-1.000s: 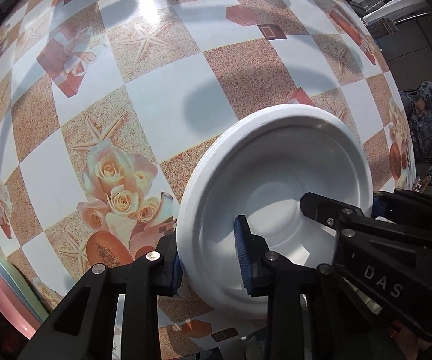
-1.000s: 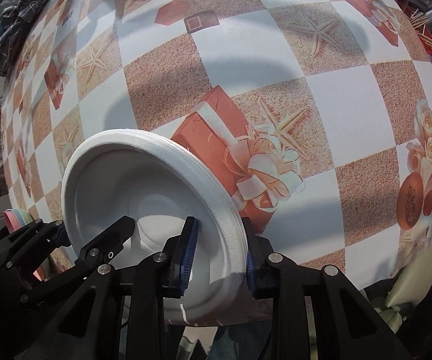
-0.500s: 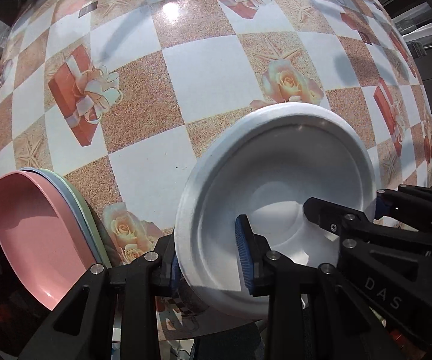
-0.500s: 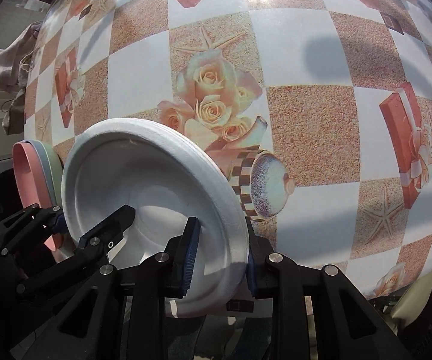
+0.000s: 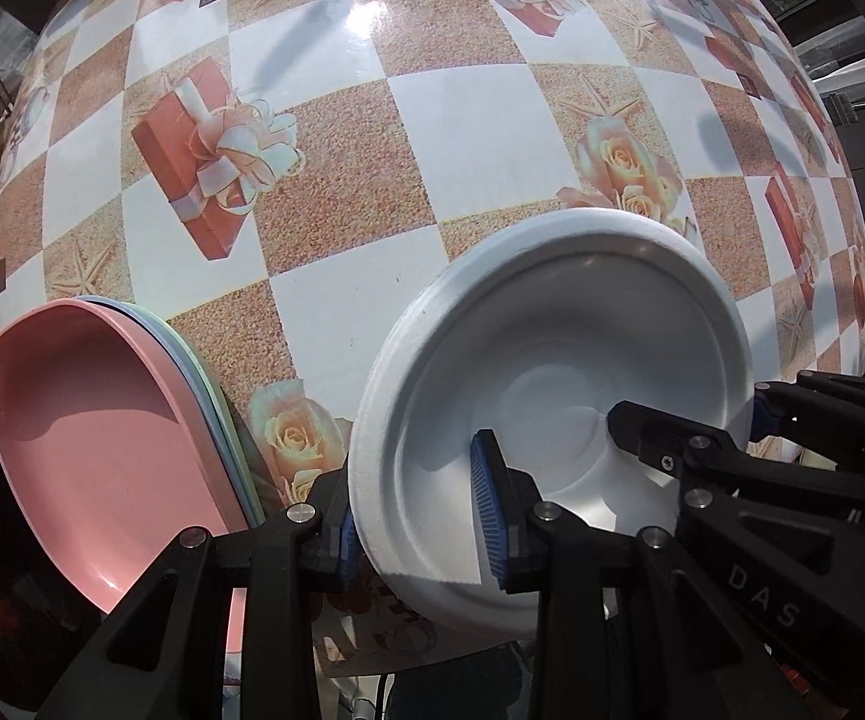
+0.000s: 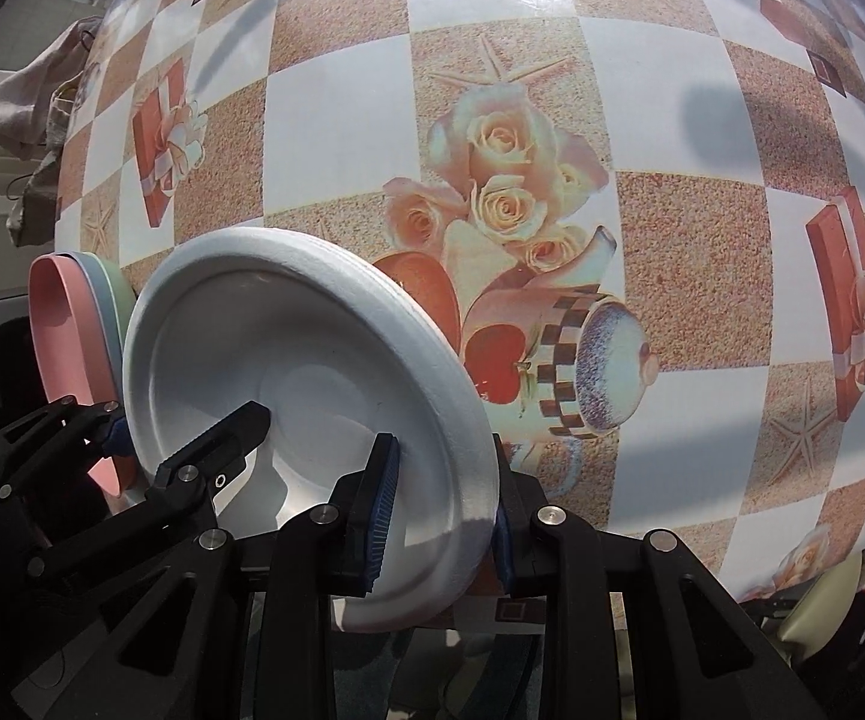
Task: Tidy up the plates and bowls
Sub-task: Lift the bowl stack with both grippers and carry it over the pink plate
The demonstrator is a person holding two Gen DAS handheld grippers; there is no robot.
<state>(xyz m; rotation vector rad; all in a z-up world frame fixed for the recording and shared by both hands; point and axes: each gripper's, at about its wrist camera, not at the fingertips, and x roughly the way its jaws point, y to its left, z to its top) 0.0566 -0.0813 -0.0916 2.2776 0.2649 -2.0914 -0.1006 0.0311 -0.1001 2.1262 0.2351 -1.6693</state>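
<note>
A stack of white foam bowls (image 5: 558, 360) is held between both grippers above the table. My left gripper (image 5: 417, 525) is shut on its left rim; my right gripper (image 6: 441, 516) is shut on its right rim (image 6: 456, 420). Each gripper also shows in the other's view, the right one (image 5: 756, 420) at the bowls' far rim, the left one (image 6: 114, 429) likewise. A stack of pink, blue and green plates (image 5: 108, 438) lies at the table's near left edge, just left of the bowls, and shows in the right wrist view (image 6: 66, 330) too.
The table (image 5: 468, 138) carries a checkered cloth with roses, gift boxes and starfish. Crumpled cloth (image 6: 30, 102) hangs beyond the table's left side. A pale green seat (image 6: 816, 606) sits off the near right corner.
Both grippers have carried the white bowls leftward along the table's near edge. The pink plate stack has come into view and now sits close beside the bowls.
</note>
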